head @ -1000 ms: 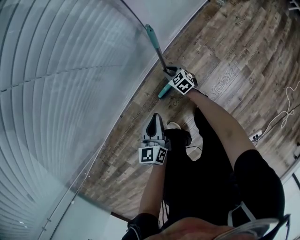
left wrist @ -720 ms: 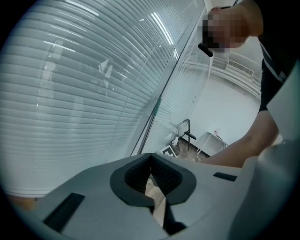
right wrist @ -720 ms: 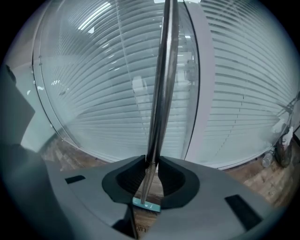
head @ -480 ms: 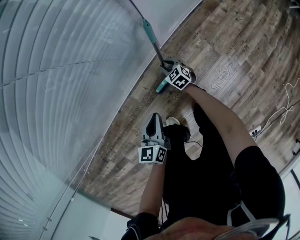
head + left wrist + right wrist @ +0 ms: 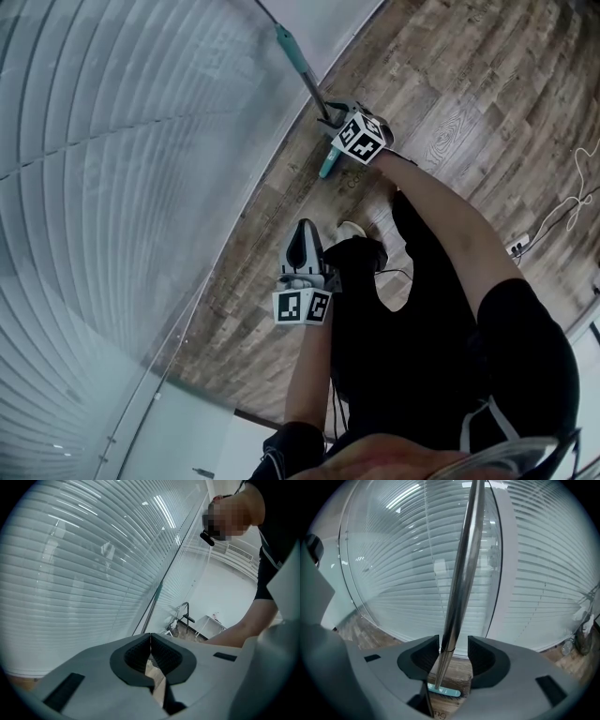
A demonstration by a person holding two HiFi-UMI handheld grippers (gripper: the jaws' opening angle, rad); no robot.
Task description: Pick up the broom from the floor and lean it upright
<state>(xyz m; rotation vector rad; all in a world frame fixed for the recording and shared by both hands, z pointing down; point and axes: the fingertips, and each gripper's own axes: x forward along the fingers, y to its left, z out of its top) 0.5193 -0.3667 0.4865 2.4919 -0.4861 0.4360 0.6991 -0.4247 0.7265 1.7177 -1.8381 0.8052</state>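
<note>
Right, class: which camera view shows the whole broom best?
The head view: the broom stands against the glass wall, with its teal grip, pole and teal head all visible. The right gripper view shows only the pole close up and the head; the left gripper view shows no clear broom.

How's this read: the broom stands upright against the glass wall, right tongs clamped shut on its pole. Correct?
No: the right gripper view shows the right tongs open, having just been opening, with the broom pole between them unclamped. The rest holds.

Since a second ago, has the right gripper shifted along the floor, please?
No; the right gripper stays beside the glass wall, its jaws have just been opening around the broom handle.
</note>
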